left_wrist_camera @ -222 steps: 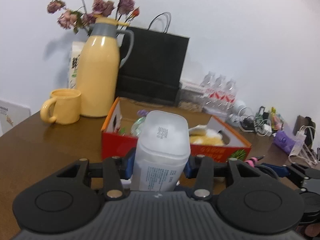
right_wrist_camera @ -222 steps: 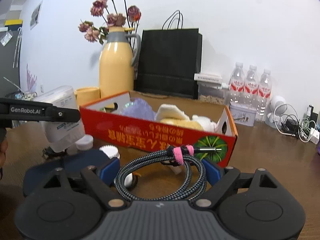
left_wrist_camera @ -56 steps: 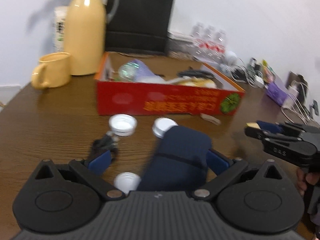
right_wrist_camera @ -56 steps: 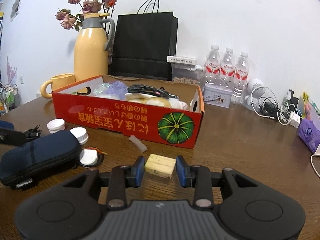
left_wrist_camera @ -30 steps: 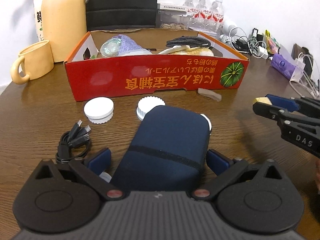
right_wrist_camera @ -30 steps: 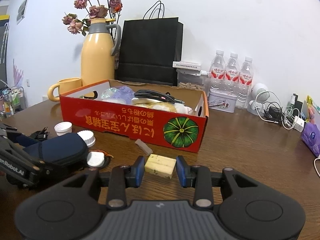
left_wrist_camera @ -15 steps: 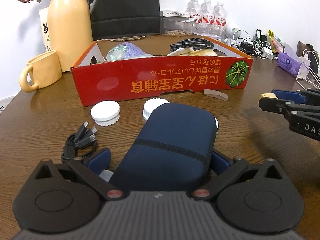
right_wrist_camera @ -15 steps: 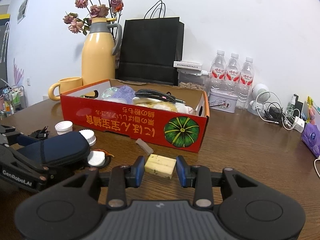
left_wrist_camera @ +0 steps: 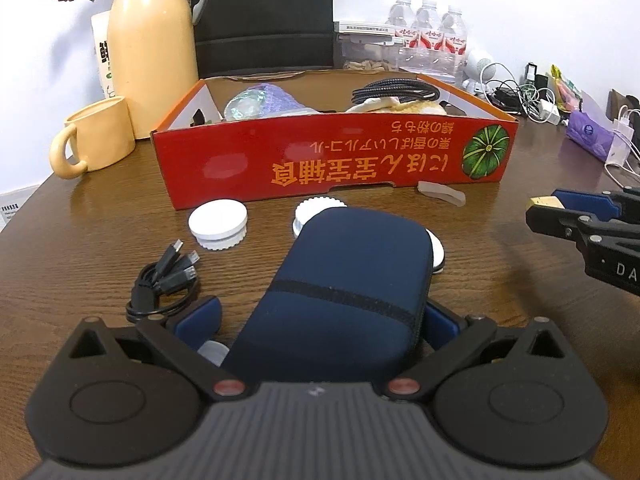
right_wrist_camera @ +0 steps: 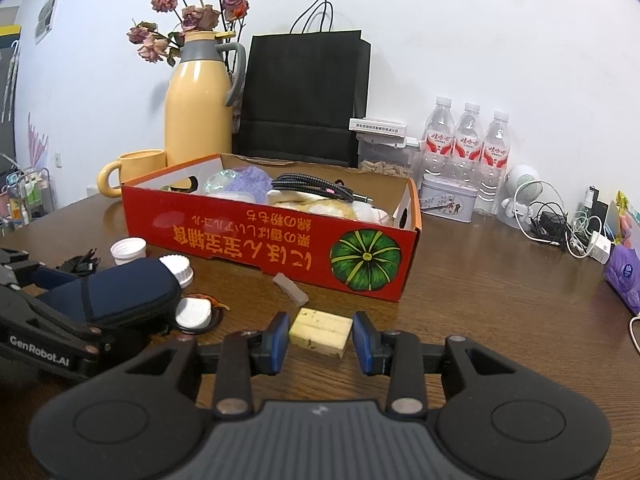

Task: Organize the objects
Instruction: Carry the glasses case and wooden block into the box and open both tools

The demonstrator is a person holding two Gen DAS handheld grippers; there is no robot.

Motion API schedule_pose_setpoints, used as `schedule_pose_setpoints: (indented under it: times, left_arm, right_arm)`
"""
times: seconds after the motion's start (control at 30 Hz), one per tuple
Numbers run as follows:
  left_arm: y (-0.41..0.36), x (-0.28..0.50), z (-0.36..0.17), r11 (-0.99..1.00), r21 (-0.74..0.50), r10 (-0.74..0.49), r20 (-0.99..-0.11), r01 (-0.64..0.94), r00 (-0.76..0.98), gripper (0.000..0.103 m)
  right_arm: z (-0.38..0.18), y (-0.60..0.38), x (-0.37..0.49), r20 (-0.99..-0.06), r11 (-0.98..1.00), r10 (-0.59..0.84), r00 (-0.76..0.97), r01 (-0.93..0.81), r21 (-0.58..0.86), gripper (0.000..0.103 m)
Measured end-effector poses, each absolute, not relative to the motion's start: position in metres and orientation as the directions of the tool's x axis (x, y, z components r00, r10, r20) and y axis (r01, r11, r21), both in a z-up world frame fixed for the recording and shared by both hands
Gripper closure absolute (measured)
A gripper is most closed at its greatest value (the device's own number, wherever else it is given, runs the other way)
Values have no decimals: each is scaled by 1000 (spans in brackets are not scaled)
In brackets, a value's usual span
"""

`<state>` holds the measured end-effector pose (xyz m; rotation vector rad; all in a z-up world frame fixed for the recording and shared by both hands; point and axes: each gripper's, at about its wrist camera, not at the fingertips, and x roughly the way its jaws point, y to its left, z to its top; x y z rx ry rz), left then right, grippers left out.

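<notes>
Left claw (left_wrist_camera: 320, 316) straddles a navy zip case (left_wrist_camera: 344, 280) lying on the tabletop (left_wrist_camera: 100, 240) before the red cardboard box (left_wrist_camera: 320, 160), whether clamped I cannot tell; right claw (right_wrist_camera: 320, 342) is clenched on a small yellow block (right_wrist_camera: 320, 330); white caps (left_wrist_camera: 218, 218) sit near the box.

Brown wooden table (left_wrist_camera: 500, 248); red box (left_wrist_camera: 332, 164), white caps (left_wrist_camera: 218, 218), black cable (left_wrist_camera: 164, 284) on it.
</notes>
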<state>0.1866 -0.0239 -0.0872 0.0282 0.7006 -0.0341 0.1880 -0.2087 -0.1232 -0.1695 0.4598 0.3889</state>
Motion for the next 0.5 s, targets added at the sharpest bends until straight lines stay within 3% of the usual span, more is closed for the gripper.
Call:
schedule_pose_setpoints:
  times: [0.1, 0.13, 0.17, 0.33, 0.5]
  left_arm:
    - [-25, 185, -86, 998, 11, -38, -635, 58, 772, 9]
    - [-25, 183, -85, 997, 8, -52, -625, 73, 779, 25]
    - [-28, 181, -84, 997, 27, -44, -616, 77, 786, 28]
    - [-27, 176, -78, 995, 0, -80, -605, 101, 792, 38]
    - [-23, 169, -62, 994, -34, -102, -568, 100, 817, 40]
  right_arm:
    - [-123, -209, 188, -464, 913, 326, 824, -402, -72, 70]
    - [-123, -209, 188, -464, 913, 326, 824, -402, -72, 70]
    - [-123, -209, 188, -464, 913, 326, 824, -402, -73, 70]
    - [-123, -209, 188, -464, 911, 327, 823, -405, -76, 70]
    - [-122, -208, 184, -448, 905, 341, 827, -417, -80, 70]
